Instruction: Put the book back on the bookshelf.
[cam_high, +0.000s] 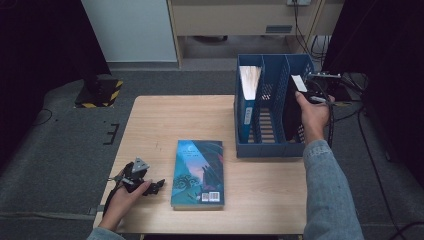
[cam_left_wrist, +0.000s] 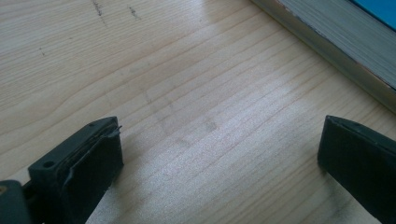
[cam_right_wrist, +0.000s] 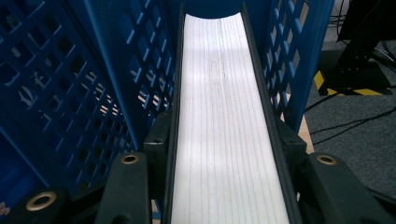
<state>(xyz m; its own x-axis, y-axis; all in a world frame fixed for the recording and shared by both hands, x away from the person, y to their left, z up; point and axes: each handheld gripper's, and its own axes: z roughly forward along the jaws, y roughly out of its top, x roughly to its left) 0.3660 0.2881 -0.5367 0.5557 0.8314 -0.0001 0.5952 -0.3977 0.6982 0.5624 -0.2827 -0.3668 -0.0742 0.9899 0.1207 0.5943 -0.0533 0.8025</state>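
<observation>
A black-covered book (cam_high: 291, 107) stands on edge in the right compartment of the blue slotted rack (cam_high: 272, 148). My right gripper (cam_high: 311, 95) is shut on it from the near right side. In the right gripper view the white page edge (cam_right_wrist: 224, 102) runs away between the two jaws of that gripper (cam_right_wrist: 224, 156), which press on both covers. A blue illustrated book (cam_high: 198, 172) lies flat on the wooden table (cam_high: 165, 120). Just left of it my left gripper (cam_high: 155, 187) rests low on the table, open. Bare wood lies between the jaws of the left gripper (cam_left_wrist: 219, 140), and the flat book's page edge (cam_left_wrist: 336, 42) is beyond.
Another blue-spined book (cam_high: 248, 95) stands in the rack's left compartment; the middle one holds nothing. The rack wall (cam_right_wrist: 70, 93) is close on both sides of the held book. Cables (cam_high: 367, 145) and a dark stand (cam_right_wrist: 359, 65) lie on the floor right of the table.
</observation>
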